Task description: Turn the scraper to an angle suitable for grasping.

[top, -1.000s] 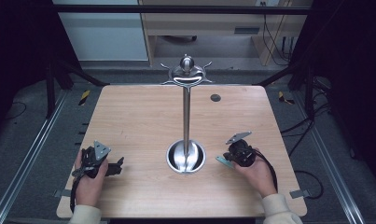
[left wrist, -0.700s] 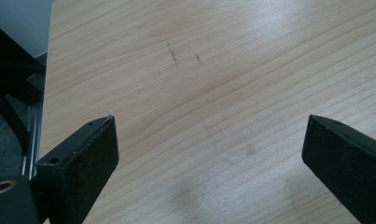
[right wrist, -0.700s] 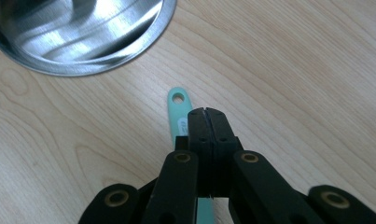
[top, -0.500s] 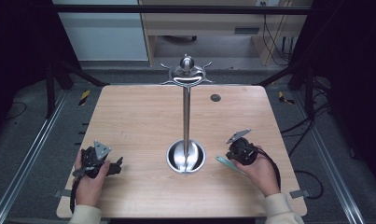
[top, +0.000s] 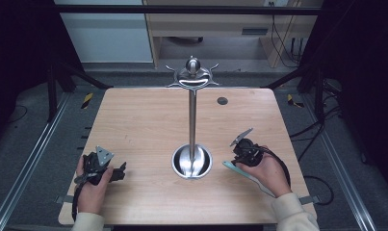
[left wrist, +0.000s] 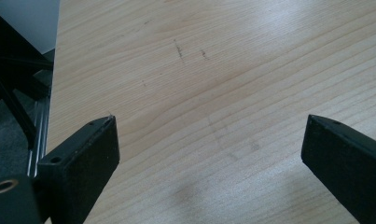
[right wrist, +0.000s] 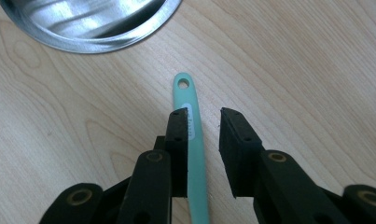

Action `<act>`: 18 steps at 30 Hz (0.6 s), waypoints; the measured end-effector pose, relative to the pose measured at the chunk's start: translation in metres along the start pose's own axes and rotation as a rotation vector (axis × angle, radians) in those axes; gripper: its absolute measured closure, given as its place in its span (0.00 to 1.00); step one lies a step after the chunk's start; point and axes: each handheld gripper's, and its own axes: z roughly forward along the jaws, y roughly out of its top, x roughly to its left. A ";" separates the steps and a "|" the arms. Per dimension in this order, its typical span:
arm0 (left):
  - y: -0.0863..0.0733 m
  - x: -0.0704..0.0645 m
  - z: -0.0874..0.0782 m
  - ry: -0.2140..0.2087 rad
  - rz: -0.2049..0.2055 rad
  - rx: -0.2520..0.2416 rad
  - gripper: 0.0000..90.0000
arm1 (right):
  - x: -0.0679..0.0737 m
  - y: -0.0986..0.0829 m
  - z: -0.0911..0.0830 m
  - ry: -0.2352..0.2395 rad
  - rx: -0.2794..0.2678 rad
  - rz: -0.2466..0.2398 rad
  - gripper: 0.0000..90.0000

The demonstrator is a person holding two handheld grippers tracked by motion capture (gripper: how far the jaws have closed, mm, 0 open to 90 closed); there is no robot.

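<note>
Right tool (right wrist: 203, 116) — jaws partly open, straddling the handle (right wrist: 191, 140) of a teal utensil that lies flat on the counter (right wrist: 293, 70). Left jaw lies against the handle's side; right jaw stands clear of it, a gap between. Handle not clamped. Its end with the hanging hole points toward the stand base (right wrist: 90, 23), near it but apart.

High view: the right tool (top: 240, 153) sits just right of the base (top: 192, 162), the handle (top: 244, 174) running under the hand (top: 266, 172).

Left tool (left wrist: 209, 140) — jaws wide open, holding nothing, bare counter between them. High view: left tool (top: 118, 172) rests near the counter's front-left, well apart from the stand.
</note>
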 end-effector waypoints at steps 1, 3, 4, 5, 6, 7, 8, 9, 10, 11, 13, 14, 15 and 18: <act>0.000 0.000 0.000 -0.002 0.001 -0.004 0.05 | 0.002 0.003 -0.001 -0.003 0.028 -0.008 0.79; 0.001 0.000 -0.001 -0.002 -0.001 -0.008 0.05 | 0.001 0.004 -0.002 -0.003 0.032 -0.019 0.79; 0.001 0.000 -0.001 -0.002 -0.005 -0.013 0.05 | 0.002 0.006 -0.003 0.009 0.043 -0.024 0.79; 0.001 0.000 -0.002 -0.004 -0.004 -0.014 0.04 | 0.001 0.007 -0.003 0.015 0.046 -0.035 0.78; 0.002 0.000 -0.002 -0.005 -0.005 -0.017 0.04 | 0.001 0.007 -0.003 0.015 0.046 -0.035 0.78; 0.002 0.001 -0.002 -0.009 -0.004 -0.016 0.04 | 0.002 0.008 -0.003 0.021 0.060 -0.032 0.78; 0.002 0.001 -0.002 -0.009 -0.004 -0.016 0.04 | 0.002 0.008 -0.003 0.026 0.059 -0.038 0.78; 0.002 0.001 -0.001 -0.011 -0.011 -0.020 0.04 | 0.002 0.009 -0.003 0.033 0.057 -0.034 0.77; 0.002 0.001 -0.001 -0.011 -0.011 -0.020 0.04 | 0.001 0.009 -0.003 0.041 0.053 -0.026 0.77; 0.002 0.002 -0.001 -0.014 -0.016 -0.025 0.04 | 0.001 0.008 -0.002 0.052 0.051 -0.023 0.77; 0.002 0.002 -0.002 -0.016 -0.018 -0.025 0.04 | 0.000 0.008 -0.001 0.054 0.052 -0.021 0.77; 0.002 0.002 -0.001 -0.015 -0.020 -0.028 0.04 | 0.000 0.008 0.000 0.055 0.060 -0.018 0.77; 0.002 0.002 -0.001 -0.016 -0.020 -0.027 0.04 | -0.001 0.008 0.001 0.052 0.064 -0.019 0.77; 0.003 0.002 -0.001 -0.018 -0.016 -0.024 0.04 | -0.003 0.008 0.004 0.052 0.078 -0.018 0.77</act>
